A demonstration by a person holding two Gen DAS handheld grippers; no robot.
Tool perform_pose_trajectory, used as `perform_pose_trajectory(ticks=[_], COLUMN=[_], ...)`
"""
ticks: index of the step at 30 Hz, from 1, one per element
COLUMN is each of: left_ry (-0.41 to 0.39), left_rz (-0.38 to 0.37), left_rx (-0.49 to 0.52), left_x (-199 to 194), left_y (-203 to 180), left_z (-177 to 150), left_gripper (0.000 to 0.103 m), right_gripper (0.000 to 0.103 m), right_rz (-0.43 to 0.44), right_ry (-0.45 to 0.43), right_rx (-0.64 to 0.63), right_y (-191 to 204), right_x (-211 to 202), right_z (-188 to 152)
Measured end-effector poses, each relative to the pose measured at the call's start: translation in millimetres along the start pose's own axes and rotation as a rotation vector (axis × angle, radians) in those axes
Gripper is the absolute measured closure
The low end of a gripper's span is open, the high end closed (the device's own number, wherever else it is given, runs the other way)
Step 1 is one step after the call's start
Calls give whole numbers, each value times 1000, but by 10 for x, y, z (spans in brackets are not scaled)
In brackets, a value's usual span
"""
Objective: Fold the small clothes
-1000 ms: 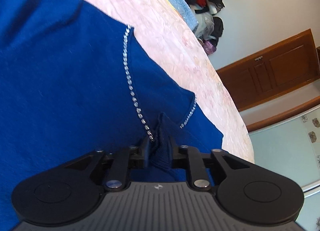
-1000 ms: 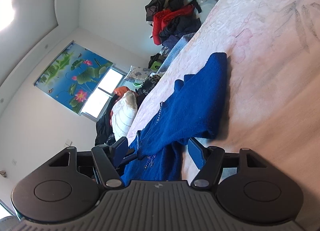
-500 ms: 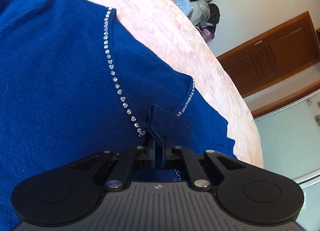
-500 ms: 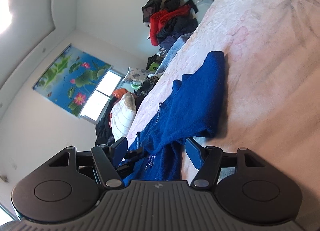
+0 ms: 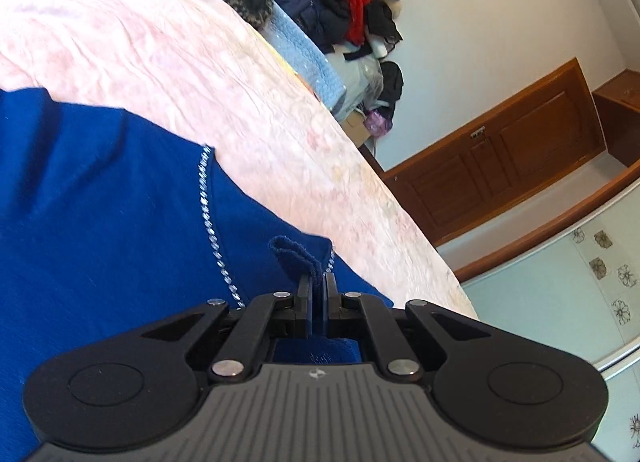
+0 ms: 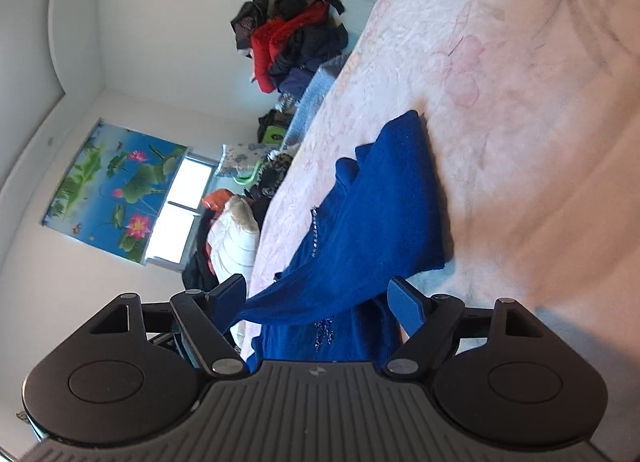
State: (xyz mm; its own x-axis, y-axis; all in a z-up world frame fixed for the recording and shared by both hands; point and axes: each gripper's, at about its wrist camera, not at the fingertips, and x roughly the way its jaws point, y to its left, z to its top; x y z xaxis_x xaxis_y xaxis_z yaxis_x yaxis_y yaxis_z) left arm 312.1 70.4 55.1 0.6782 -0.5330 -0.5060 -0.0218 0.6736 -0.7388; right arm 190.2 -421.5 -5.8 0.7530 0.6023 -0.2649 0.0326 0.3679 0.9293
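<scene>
A dark blue knit garment [image 5: 100,221] with rows of small rhinestones [image 5: 206,197] lies on the pink bedspread [image 5: 160,61]. My left gripper [image 5: 319,282] is shut on a folded edge of the garment and lifts it a little off the bed. In the right wrist view the same garment [image 6: 384,213] stretches away over the bedspread [image 6: 520,81], partly raised at its left side. My right gripper [image 6: 316,294] is open, its jaws wide apart on either side of the garment's near end, holding nothing.
A heap of red, black and navy clothes [image 5: 344,1] sits past the far end of the bed, also in the right wrist view [image 6: 296,41]. A wooden cabinet [image 5: 500,157] stands by the wall. White bedding [image 6: 236,234] and a window lie to the left.
My left gripper closed on the garment's edge and has lifted it, pulling back from the bed. The right gripper stayed open and shifted slightly closer over the garment.
</scene>
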Motion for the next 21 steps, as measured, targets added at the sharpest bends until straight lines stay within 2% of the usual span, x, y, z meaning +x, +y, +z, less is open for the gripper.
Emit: perform_pose_trajectory(ticks=[3, 7, 13, 18, 21], left_ry=[-23, -66, -135, -130, -132], left_rz=[5, -6, 9, 48, 53], left_rx=[-41, -62, -104, -140, -154], left_x=[-85, -294, -667, -759, -785], left_y=[112, 245, 533, 797, 874], left_z=[82, 190, 330, 312, 286], left_gripper=[99, 99, 99, 99, 99], right_gripper=[25, 25, 25, 23, 22], right_rz=[-34, -72, -82, -81, -75], right_ry=[57, 85, 59, 92, 79], right_rx=[50, 47, 130, 189, 211], right_y=[-21, 13, -20, -45, -41], right_x=[168, 325, 457, 649, 705], right_z=[1, -35, 31, 53, 48])
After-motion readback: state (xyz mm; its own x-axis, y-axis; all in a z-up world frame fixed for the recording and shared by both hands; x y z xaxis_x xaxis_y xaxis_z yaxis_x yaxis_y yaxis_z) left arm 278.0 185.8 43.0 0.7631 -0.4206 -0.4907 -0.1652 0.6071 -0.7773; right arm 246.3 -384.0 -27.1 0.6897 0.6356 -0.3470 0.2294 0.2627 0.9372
